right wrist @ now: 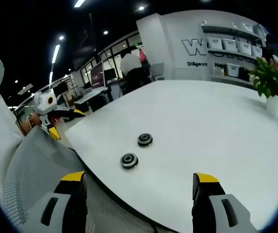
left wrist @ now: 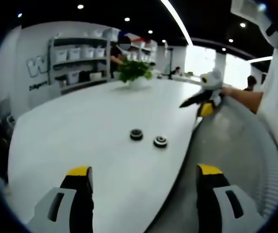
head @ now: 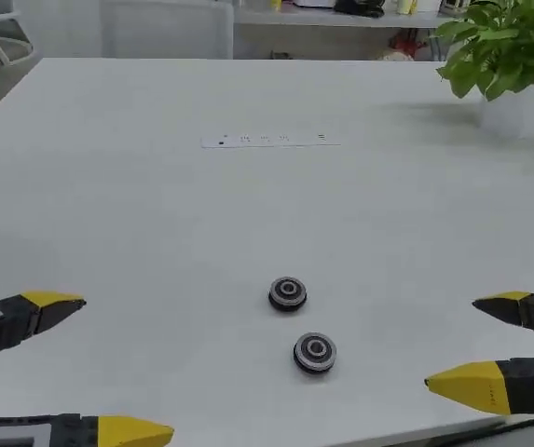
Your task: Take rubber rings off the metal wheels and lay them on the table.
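i am holding the left gripper (head: 127, 367) at the near left of the white table (head: 155, 205). its jaws are standing wide apart, gripping nothing and touching nothing. in the left gripper view the yellow-tipped jaws are spread far to either side, with bare tabletop between them. the right gripper (head: 450, 343) is hovering at the near right, its jaws also wide and empty. in the right gripper view its jaws are framing the table's near edge.

the two metal wheels are lying flat on the table between the two grippers, well apart from both. the far wheel (head: 288, 293) is sitting slightly left of the near wheel (head: 315, 353), and the two are close together but not touching. a black rubber ring (head: 273, 295) is still sitting around the far wheel, and the near wheel is wearing its own dark ring too.

in the left gripper view i am seeing the far wheel (left wrist: 136, 134) and the near wheel (left wrist: 160, 141) ahead of the open jaws, with the right gripper (left wrist: 202, 102) beyond them. in the right gripper view the near wheel (right wrist: 129, 160) is lying closer to the table edge than the far wheel (right wrist: 145, 140).

a potted plant (head: 509, 47) is standing at the far right, and a flush socket panel (head: 268, 140) is lying in the tabletop beyond the wheels.
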